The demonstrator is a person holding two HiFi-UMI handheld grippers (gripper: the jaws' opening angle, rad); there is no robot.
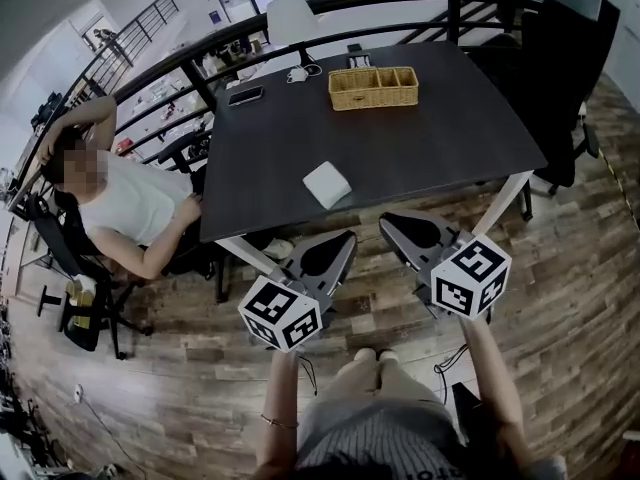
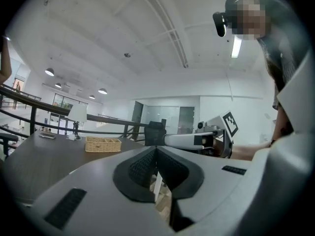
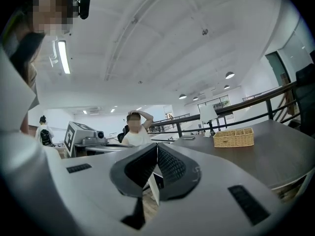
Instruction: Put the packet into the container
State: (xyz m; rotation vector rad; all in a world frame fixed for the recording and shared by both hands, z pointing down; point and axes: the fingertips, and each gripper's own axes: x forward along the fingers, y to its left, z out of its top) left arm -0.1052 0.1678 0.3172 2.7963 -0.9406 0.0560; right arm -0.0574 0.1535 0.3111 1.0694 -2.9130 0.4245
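Note:
A white packet [image 1: 327, 183] lies flat near the front edge of the dark table [image 1: 440, 138]. A wicker container [image 1: 373, 87] with compartments stands at the far side; it also shows in the left gripper view [image 2: 103, 144] and the right gripper view [image 3: 235, 137]. Both grippers hang below and in front of the table's near edge, side by side. My left gripper [image 1: 347, 237] [image 2: 156, 149] is shut with nothing in it. My right gripper [image 1: 386, 224] [image 3: 157, 147] is shut and empty too. Neither gripper view shows the packet.
A person [image 1: 120, 203] sits at the table's left side on an office chair. A phone [image 1: 245, 95] and small items lie at the table's far left. A black chair [image 1: 560, 78] stands at the right, and a dark railing [image 1: 200, 43] runs behind the table.

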